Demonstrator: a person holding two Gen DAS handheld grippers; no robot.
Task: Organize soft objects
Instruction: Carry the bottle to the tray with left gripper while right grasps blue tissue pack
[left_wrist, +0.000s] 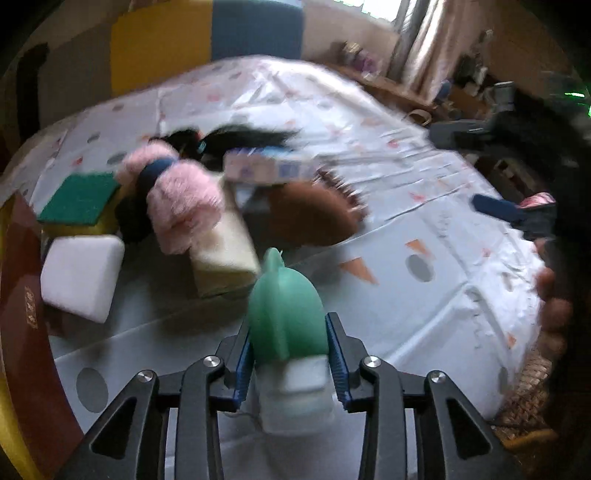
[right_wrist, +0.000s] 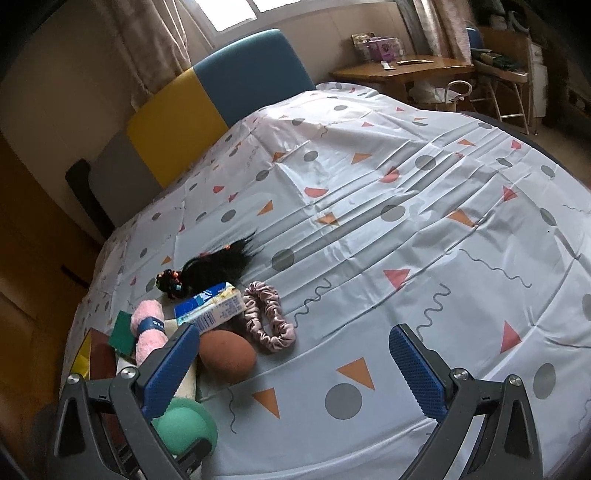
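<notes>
You have two grippers in play: the left gripper (left_wrist: 290, 363) and the right gripper (right_wrist: 295, 367). On the patterned tablecloth (right_wrist: 369, 192) you can count one green toy (left_wrist: 284, 314), one brown ball (right_wrist: 227, 356), one pink fluffy roll (right_wrist: 147, 332), one pink scrunchie (right_wrist: 267, 321), one black hair bundle (right_wrist: 218, 267) and one small carton (right_wrist: 212, 308). You get three sponge-like blocks in the left wrist view: one green scouring sponge (left_wrist: 79, 199), one white block (left_wrist: 81, 280) and one cream block (left_wrist: 227, 258).
</notes>
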